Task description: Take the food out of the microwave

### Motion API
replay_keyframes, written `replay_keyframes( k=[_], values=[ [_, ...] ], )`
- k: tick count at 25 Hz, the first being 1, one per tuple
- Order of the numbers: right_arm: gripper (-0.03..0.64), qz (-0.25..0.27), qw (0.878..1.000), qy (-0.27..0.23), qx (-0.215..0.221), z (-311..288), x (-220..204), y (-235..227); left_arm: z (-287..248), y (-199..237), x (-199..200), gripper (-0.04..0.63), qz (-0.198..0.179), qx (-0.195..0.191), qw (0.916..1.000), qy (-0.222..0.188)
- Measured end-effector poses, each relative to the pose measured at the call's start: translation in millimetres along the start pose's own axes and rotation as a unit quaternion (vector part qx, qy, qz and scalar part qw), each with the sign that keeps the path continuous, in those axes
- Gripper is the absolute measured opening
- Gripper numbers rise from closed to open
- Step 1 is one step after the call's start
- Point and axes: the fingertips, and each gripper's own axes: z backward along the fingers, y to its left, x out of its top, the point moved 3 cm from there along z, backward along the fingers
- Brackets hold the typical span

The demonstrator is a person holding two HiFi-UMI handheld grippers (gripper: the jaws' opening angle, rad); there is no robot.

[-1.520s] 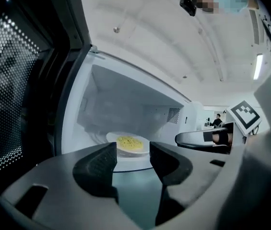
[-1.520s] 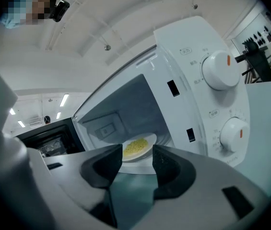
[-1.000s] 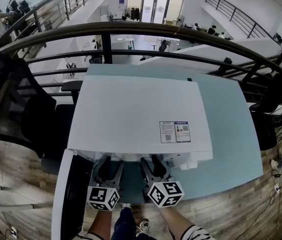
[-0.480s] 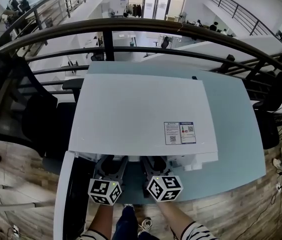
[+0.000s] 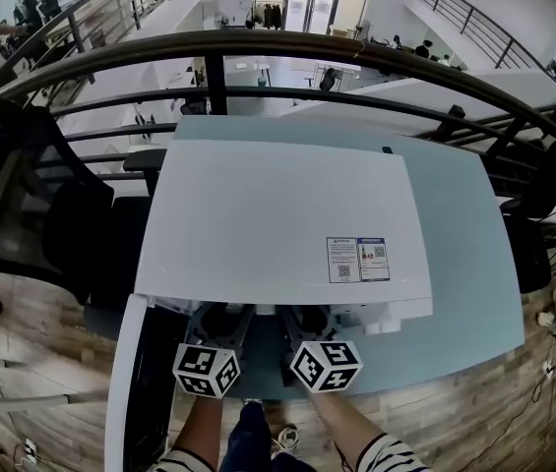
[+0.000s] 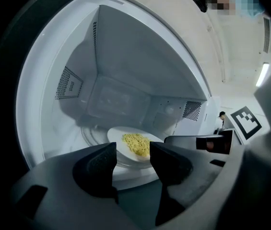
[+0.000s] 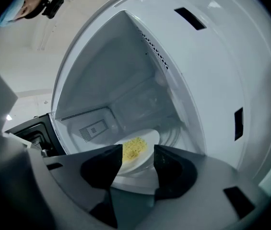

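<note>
I had both grippers at the mouth of the white box-shaped microwave, which stood on the pale blue-green tabletop with its dark-windowed door swung out to the left. From the head view I could see only the rear halves of the grippers, with the two marker cubes side by side just below the oven's front edge.

The left gripper had its jaws released, with a clear gap between them and nothing clasped. Past that gap lay the round white plate carrying a small heap of yellow crumbly food, resting on the floor of the cavity, right of centre in that view.

The right gripper likewise had its jaws parted and empty. Its view caught the same plate and food just beyond the jaw tips, inside the oven. I could not tell whether either pair of jaws touched the plate's rim.
</note>
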Motion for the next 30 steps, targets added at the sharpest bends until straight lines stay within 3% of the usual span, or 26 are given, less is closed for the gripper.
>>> replay_keyframes(
  k=[21,30],
  values=[
    [0.201,-0.017,1.000,0.013,0.016,37,-14,15,42,-19,-10,0.195,0.015,0.011,0.9998,0.002],
    [0.201,-0.073,0.997,0.014,-0.005,34,-11,-3,45,4,-5,0.195,0.103,0.040,0.9938,-0.007]
  ],
)
